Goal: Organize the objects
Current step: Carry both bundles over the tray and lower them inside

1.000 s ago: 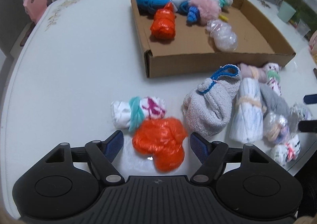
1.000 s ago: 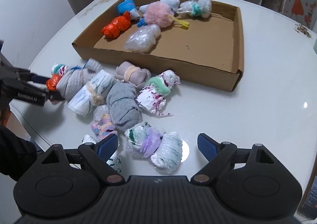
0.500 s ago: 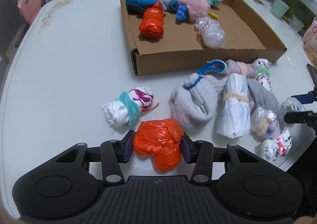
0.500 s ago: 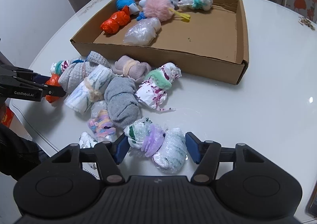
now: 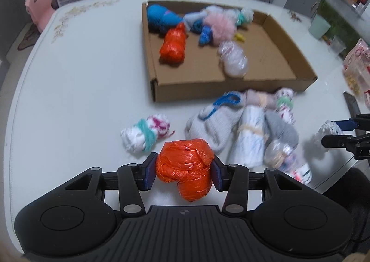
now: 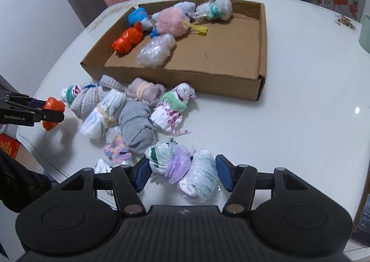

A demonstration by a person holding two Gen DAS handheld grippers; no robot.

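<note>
Left hand-held gripper (image 5: pixel 182 173), orange bundle (image 5: pixel 185 170) now lifted off table (image 5: pixel 69 88).

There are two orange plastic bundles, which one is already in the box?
The smaller orange bundle, lying inside the cardboard box near its left wall beside the blue roll. The other orange bundle is clamped in the left tool.

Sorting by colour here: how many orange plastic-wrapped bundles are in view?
2. One orange bundle is clamped in the left claw near the table's front edge; the other orange bundle lies inside the cardboard box, near its left end. More could be hidden under the pile.
</note>
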